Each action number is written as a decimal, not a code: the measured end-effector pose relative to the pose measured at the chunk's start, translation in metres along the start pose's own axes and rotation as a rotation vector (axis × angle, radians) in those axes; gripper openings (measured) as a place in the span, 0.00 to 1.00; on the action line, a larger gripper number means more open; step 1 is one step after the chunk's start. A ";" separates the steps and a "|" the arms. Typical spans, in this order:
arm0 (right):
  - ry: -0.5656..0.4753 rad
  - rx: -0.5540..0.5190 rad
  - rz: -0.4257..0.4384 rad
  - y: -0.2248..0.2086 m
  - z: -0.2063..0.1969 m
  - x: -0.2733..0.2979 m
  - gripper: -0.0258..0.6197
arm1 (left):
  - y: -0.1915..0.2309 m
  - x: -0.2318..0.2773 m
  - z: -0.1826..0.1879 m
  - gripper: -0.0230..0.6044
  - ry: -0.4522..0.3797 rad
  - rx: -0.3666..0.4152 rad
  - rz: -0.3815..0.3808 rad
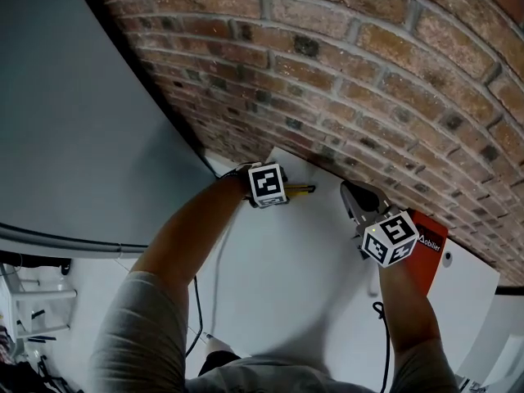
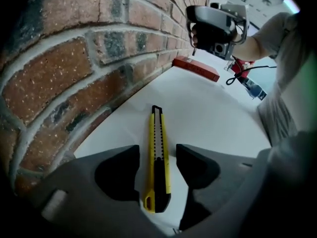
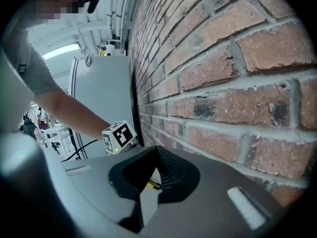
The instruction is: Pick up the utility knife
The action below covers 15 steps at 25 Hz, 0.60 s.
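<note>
In the head view, the utility knife (image 1: 302, 189) lies on the white table (image 1: 278, 285) close to the edge that meets the brick wall (image 1: 368, 72). Its yellow tip pokes out past the left gripper (image 1: 282, 191). The left forearm reaches forward across the table to that edge. The right forearm runs up the right side and holds the right gripper (image 1: 359, 196) near a red box (image 1: 426, 256).

In the left gripper view, the jaws are spread and low to the table. The knife (image 2: 158, 152) lies lengthwise between them, with a gap showing on each side. No blade shows beyond its black nose. It looks light, stiff and slim, with smooth plastic sides, so it would likely swivel if pinched near one end. The best hold is probably across the thicker black-and-yellow rear half, with the pads pressing on its long sides. The right gripper (image 2: 214, 29) hangs above the far end of the table, over the red box (image 2: 195, 68).

In the right gripper view, this claw (image 3: 151, 175) is all but closed and grips nothing. Through the sliver between its jaws, a bit of the yellow knife (image 3: 152, 184) shows on the table.
</note>
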State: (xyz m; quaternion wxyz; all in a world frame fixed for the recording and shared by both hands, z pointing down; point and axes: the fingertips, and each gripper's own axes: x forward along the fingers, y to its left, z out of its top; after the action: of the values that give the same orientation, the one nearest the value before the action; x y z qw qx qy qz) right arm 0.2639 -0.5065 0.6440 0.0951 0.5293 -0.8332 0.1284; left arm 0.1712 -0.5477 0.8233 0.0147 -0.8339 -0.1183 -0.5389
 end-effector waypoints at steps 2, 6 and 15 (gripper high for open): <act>0.002 0.004 0.003 0.000 -0.002 0.000 0.05 | 0.008 -0.001 0.001 0.33 -0.018 -0.044 0.012; 0.009 0.008 0.001 0.002 -0.005 -0.001 0.05 | 0.013 -0.002 0.002 0.22 -0.013 -0.041 0.037; 0.012 -0.015 -0.011 0.010 0.014 -0.002 0.05 | 0.011 -0.035 0.008 0.22 -0.145 -0.108 0.072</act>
State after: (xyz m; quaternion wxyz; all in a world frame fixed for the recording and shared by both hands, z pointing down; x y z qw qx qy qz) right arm 0.2556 -0.5053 0.6289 0.1050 0.5322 -0.8308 0.1247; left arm 0.1672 -0.5640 0.7891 -0.0196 -0.8740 -0.0596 -0.4819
